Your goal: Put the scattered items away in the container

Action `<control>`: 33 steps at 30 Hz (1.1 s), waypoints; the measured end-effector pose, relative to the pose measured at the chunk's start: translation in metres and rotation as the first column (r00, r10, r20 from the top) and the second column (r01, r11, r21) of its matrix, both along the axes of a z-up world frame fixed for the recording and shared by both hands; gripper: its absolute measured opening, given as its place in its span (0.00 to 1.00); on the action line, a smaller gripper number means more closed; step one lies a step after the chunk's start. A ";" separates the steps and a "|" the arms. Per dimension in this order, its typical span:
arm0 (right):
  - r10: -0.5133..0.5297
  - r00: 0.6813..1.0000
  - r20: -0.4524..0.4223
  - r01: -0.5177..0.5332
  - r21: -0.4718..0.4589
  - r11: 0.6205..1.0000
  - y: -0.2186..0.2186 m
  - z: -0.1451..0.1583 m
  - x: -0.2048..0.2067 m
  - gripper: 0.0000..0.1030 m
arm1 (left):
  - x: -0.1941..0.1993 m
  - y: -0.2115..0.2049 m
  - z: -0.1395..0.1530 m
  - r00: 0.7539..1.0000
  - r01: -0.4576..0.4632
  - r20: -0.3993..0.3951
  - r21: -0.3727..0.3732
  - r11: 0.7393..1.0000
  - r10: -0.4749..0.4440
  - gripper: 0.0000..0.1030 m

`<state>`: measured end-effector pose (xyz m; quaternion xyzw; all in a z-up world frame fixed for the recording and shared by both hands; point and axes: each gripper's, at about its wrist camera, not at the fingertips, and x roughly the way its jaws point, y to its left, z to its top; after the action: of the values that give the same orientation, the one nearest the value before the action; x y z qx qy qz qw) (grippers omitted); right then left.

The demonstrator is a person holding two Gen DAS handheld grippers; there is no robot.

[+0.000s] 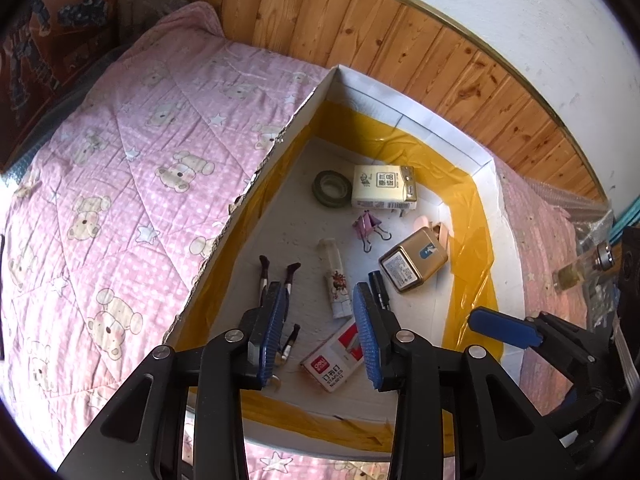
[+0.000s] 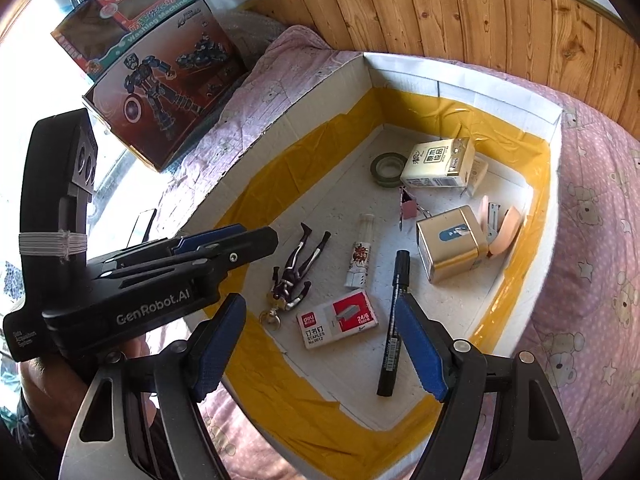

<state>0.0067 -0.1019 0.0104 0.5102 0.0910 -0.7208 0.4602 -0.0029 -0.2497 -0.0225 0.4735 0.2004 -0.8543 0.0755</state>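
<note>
The container, a white box lined with yellow tape, lies on a pink quilt. Inside it are a staples box, a black marker, a small figure, a white tube, a gold tin, a tissue pack, a tape roll and a pink binder clip. My left gripper hovers open over the box's near end, holding nothing. My right gripper is wide open and empty above the staples box and marker.
The pink bear-print quilt surrounds the box. Two toy boxes stand at the far left. A small glass bottle lies to the right of the box. Wood panelling backs the bed. A pink stapler rests behind the tin.
</note>
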 end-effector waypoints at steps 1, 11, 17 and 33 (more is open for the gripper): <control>-0.001 1.000 -0.004 0.001 -0.003 1.000 0.003 0.002 0.001 0.75 | 0.000 0.001 0.001 1.000 -0.001 -0.003 -0.006 1.000 0.001 0.36; -0.001 0.997 -0.077 0.002 0.005 1.000 0.032 0.021 0.014 0.75 | 0.009 0.018 0.021 0.999 -0.005 -0.050 -0.085 0.996 0.001 0.37; 0.003 0.991 -0.133 0.000 0.027 1.000 0.049 0.030 0.026 0.75 | 0.018 0.029 0.025 0.998 -0.004 -0.068 -0.076 0.997 -0.001 0.38; 0.052 0.965 -0.256 -0.026 0.107 0.994 0.075 0.036 0.062 0.75 | 0.053 0.055 0.036 0.989 -0.066 -0.133 -0.049 0.997 0.059 0.66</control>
<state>0.0686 -0.0268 0.0464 0.4329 0.1974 -0.7664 0.4316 0.0504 -0.1950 0.0135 0.4077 0.1967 -0.8859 0.1015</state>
